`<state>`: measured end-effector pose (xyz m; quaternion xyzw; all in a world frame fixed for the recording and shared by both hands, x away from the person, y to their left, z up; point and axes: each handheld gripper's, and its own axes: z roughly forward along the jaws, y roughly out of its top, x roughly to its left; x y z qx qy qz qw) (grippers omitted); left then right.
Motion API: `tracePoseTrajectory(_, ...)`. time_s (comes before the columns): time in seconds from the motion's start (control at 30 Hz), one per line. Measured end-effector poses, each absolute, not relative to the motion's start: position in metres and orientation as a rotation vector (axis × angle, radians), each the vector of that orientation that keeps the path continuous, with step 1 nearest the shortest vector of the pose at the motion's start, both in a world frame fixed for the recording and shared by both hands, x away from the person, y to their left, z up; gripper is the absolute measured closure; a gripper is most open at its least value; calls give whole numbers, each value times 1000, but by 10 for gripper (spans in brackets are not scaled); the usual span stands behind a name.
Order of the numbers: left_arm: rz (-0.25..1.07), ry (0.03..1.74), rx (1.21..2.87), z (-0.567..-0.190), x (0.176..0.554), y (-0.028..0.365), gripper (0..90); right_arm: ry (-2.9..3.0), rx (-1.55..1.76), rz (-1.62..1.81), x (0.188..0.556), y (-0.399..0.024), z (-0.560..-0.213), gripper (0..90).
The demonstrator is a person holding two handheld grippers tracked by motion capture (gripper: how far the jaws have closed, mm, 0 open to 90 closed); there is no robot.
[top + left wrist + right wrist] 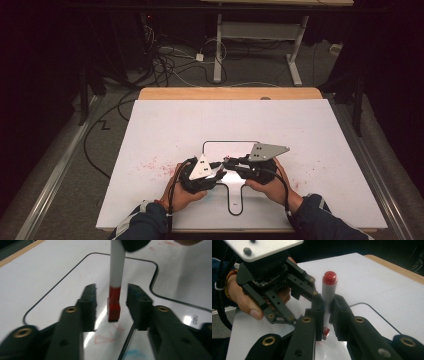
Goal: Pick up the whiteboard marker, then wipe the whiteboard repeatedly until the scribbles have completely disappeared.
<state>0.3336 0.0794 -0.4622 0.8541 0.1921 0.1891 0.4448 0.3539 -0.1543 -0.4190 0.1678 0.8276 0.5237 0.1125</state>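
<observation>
A white marker (328,293) with a red top stands upright, and my right gripper (327,305) is shut on its barrel. Its red lower end (114,304) hangs just above the small black-edged whiteboard (220,149), between the jaws of my left gripper (113,299). Those jaws stand apart on either side of the red end and do not touch it. From above, the left gripper (219,170) and right gripper (231,162) meet tip to tip over the board. A hand holds the left gripper (302,303) facing the marker.
A faint red sketch (108,337) marks the board under the marker. Red smudges (155,165) stain the large white sheet (175,120) that covers the table. Cables (165,65) and a desk frame (260,35) lie on the floor beyond.
</observation>
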Motion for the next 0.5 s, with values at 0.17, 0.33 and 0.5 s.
tracePoseTrajectory(0.17, 571, 612, 2148, -458, 317, 112, 265, 2418, 496, 1506, 357, -152, -418, 816)
tracePoseTrajectory(0.33, 617, 749, 2098, -460, 301, 151, 212, 2453, 459, 1499, 357, -143, -423, 817)
tracePoseTrajectory(0.5, 652, 846, 2100, -467, 288, 177, 213, 2496, 370, 1415, 355, -122, -430, 817)
